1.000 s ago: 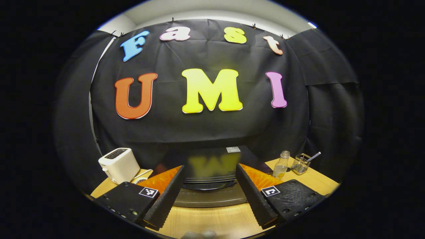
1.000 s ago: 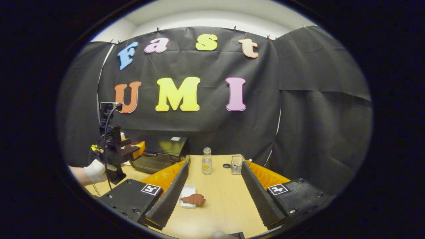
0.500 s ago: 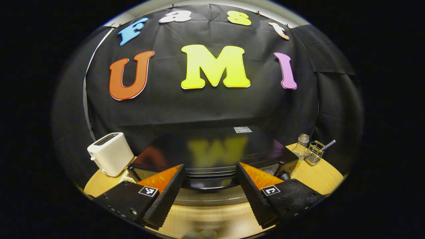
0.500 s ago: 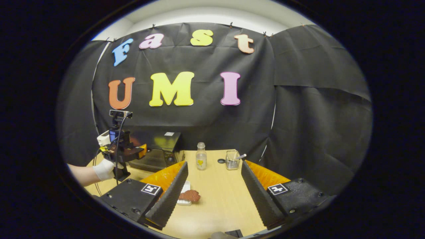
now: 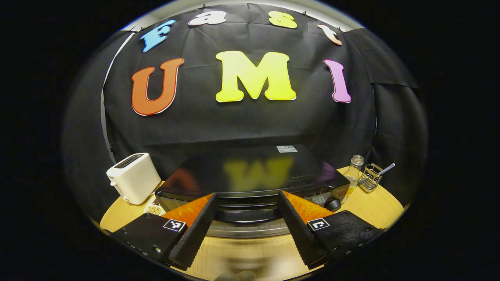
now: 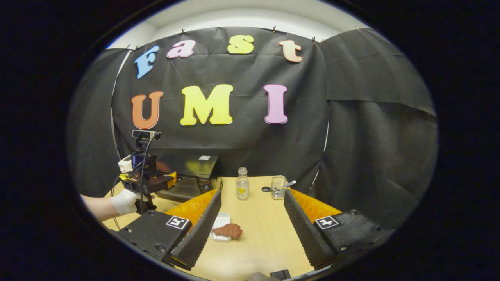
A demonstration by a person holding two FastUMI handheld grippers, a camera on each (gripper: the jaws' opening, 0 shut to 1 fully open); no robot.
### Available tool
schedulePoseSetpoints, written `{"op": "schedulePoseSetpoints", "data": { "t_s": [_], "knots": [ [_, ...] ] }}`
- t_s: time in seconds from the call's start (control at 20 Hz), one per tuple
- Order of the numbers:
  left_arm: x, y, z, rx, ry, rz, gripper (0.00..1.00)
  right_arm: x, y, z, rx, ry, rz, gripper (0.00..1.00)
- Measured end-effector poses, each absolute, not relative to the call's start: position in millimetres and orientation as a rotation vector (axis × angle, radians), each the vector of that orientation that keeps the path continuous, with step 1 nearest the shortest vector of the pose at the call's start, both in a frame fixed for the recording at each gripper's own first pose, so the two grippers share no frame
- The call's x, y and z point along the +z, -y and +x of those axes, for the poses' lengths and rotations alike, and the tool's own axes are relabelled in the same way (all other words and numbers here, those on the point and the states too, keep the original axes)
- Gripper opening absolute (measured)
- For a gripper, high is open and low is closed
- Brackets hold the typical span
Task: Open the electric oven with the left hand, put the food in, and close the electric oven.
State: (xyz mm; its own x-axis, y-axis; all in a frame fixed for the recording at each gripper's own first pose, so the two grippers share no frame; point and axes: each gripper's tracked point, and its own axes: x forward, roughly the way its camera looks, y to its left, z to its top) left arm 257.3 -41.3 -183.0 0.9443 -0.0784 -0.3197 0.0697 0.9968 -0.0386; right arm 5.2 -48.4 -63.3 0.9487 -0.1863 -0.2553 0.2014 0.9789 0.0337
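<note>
- In the left gripper view the left gripper point(image 5: 247, 226) stands with its two fingers wide apart and nothing between them, low over the wooden table point(image 5: 254, 257)
- The electric oven point(image 5: 254, 175) sits dead ahead at twelve o'clock from the fingertips, close up, its glossy black top mirroring the wall; its door looks closed, and the handle bar point(image 5: 246, 233) runs across the gap between the two fingers, though I cannot tell whether either finger touches it
- A round knob point(image 5: 333, 203) shows on the oven's front at about two o'clock
- A white toaster point(image 5: 134, 183) stands at ten o'clock, well apart from the oven
- A small glass bottle point(image 5: 353, 175) and a wire basket point(image 5: 370, 178) sit at two o'clock, just beside each other
- In the right gripper view the right gripper point(image 6: 252, 230) also has its fingers spread, holding nothing
- The food point(image 6: 228, 230), a brown piece, lies on a small white tray point(image 6: 218, 224) on the table at eleven o'clock, near the left-hand finger point(image 6: 199, 230)
- At nine o'clock a gloved hand point(image 6: 124, 201) holds the left gripper at the oven's front
</note>
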Motion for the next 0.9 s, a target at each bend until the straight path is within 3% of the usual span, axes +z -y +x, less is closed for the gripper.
{"op": "schedulePoseSetpoints", "data": {
  "t_s": [0.9],
  "knots": [
    [-258.5,37.9,140.0,-0.108,-0.441,0.030,0.97,-84.8,20.1,-23.3,-0.131,-0.294,0.052,1.00]
  ]
}}
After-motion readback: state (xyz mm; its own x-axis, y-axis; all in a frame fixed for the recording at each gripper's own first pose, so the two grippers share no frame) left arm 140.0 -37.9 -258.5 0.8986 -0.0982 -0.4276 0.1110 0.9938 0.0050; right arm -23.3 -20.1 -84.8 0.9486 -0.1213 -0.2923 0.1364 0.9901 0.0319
